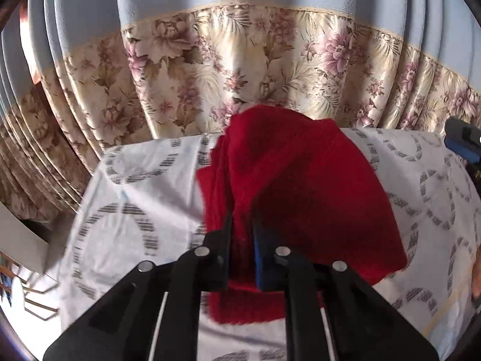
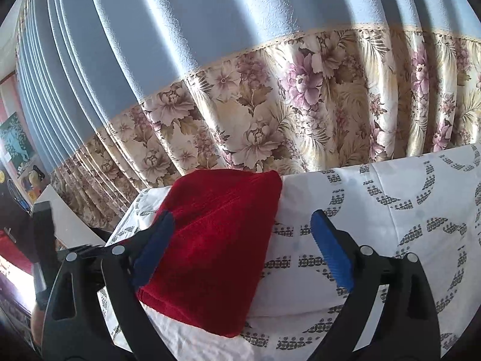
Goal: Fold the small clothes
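On the patterned sheet [image 2: 390, 198] lies the red cloth [image 2: 216, 240], folded into a thick, roughly rectangular bundle with its layered edges showing along the near end. It sits toward the sheet's far edge, its far corner reaching the edge where the curtain [image 2: 270, 105] hangs behind.

Seen from the left wrist, the cloth [image 1: 288, 186] rises in a soft hump, and the left gripper [image 1: 242, 228] is closed tight on a fold at its near side; red fabric fills the narrow gap between the two dark fingers and bulges out below them. That view is blurred, so the exact fold being pinched is hard to make out.

The right gripper [image 2: 240, 249] stands wide open, holding nothing. Its left finger [image 2: 153, 246] lies over the cloth's left edge (whether it actually touches, I cannot tell), while its right finger [image 2: 330, 249] hovers over bare sheet, clear of the cloth. The bundle's right part sits in the gap between them.

Around this, the sheet is white with grey ring patterns and covers a raised surface. The curtain behind is plain blue above and floral cream and pink below. At the right edge of the left wrist view, part of the right gripper [image 1: 463, 141] shows.
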Demonstrator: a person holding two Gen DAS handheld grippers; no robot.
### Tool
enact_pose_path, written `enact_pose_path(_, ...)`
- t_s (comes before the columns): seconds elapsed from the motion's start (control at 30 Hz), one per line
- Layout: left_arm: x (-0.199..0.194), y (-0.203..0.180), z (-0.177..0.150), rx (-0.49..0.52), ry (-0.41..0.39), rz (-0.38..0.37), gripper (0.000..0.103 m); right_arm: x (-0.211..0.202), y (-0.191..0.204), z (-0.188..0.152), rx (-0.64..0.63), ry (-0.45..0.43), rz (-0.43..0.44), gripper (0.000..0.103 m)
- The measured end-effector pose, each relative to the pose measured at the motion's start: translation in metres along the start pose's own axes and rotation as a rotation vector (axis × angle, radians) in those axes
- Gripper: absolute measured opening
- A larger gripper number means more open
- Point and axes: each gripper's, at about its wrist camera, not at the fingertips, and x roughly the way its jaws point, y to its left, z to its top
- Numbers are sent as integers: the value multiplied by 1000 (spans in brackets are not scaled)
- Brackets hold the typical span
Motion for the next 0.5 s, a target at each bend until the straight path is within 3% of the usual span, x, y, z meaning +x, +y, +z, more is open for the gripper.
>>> enact_pose_path(0.1,3,10,-5,13,31,67,12,2,0,-1,-6,7,-3,92)
enact_pose_path(0.23,41,8,-29,130,203,112,13,8,3,-4,-20,27,-8,92)
enact_pose_path(0.37,46,8,-34,146,224,126,14,15,7,-8,-42,52,-12,92)
enact_pose_path(0.4,46,9,-34,145,220,131,18,17,8,-9,-46,58,-12,92)
enact_pose_path(0.47,43,16,-33,104,203,146,39,22,9,-12,-51,69,-19,93)
enact_pose_path(0.5,39,21,-32,88,193,161,65,23,9,-13,-52,72,-20,93)
